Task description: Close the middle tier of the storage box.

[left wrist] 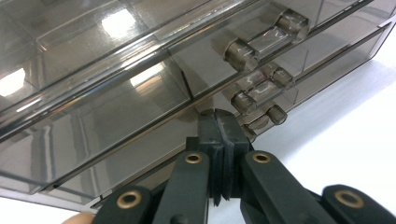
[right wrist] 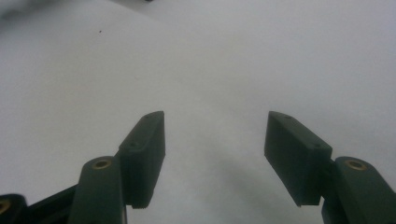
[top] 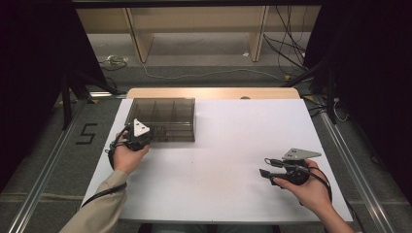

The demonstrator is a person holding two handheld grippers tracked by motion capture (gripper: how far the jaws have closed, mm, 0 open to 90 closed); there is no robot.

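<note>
A smoked-plastic drawer organizer (top: 163,118) sits at the far left of the white tabletop (top: 218,160), its drawer fronts facing the person, likely so the handles can be reached. The left gripper (left wrist: 223,135) is pressed against its front, jaws together at the lowest drawer handle (left wrist: 261,120); whether they pinch it I cannot tell. The right gripper (right wrist: 215,140) waits well apart over bare tabletop, jaws wide and empty.
</note>
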